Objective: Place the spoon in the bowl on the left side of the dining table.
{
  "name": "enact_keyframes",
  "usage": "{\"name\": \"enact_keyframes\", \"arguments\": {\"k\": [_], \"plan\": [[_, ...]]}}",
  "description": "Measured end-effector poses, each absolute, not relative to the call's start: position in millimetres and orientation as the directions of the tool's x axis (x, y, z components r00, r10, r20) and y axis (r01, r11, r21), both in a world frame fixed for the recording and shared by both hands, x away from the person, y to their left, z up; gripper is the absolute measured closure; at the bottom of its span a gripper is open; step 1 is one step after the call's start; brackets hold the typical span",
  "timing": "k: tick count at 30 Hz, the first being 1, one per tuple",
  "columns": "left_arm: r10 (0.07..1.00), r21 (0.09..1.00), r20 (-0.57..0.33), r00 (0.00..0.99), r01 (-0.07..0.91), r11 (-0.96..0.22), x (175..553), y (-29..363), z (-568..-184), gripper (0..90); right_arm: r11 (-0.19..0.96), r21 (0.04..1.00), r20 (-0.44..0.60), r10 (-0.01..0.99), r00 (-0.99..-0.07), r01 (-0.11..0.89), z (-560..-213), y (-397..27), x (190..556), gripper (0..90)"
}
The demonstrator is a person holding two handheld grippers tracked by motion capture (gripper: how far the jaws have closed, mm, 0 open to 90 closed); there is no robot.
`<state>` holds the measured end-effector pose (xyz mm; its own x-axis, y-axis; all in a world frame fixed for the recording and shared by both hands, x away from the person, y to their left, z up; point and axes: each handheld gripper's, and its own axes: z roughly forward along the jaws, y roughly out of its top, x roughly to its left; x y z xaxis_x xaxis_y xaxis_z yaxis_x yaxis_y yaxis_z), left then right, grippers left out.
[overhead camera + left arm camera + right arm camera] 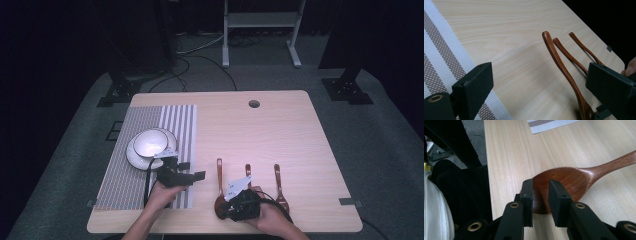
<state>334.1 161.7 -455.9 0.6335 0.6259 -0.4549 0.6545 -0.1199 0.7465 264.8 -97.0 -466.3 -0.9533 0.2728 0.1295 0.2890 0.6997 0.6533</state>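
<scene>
I hold my right gripper (541, 195) low at the near edge of the table (280, 130), and its jaws are nearly together on the rim of the leftmost wooden spoon's (574, 178) bowl; in the right gripper view the two black pads stand on either side of that dark brown edge, though I cannot tell for certain that both press on it. The spoon lies flat on the bare wood, to the right of the striped placemat (150, 150), its handle running away from me toward the far side. Two more wooden spoons lie in a row with it, the middle spoon (248, 170) just to its right and the right spoon (278, 180) beyond that, each apart from the next, all well to the right of the placemat. My left gripper (195, 172) hovers over the placemat's right edge with its jaws wide apart and nothing between them; in the left gripper view they frame the bare tabletop and the three handles. On the placemat's middle left stands a white bowl (150, 141) on a white plate (137, 159). The bowl's inside looks pale and bare; I see nothing lying in it. The plate carries just the bowl.
</scene>
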Motion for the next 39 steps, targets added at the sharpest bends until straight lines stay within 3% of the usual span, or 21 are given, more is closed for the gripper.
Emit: {"name": "enact_keyframes", "arguments": {"k": [35, 39], "plan": [[0.64, 0.724, -0.457, 0.618, 0.676, -0.136, 355, 112, -451, 6.8, 0.69, 0.679, 0.092, 0.26, -0.961, 0.252, -469, -100, 262, 74.9], [0.625, 0.704, -0.484, 0.612, 0.697, -0.138, 360, 106, -456, 13.3, 0.695, 0.677, 0.079, 0.258, -0.963, 0.242, -468, -99, 261, 74.9]]}}
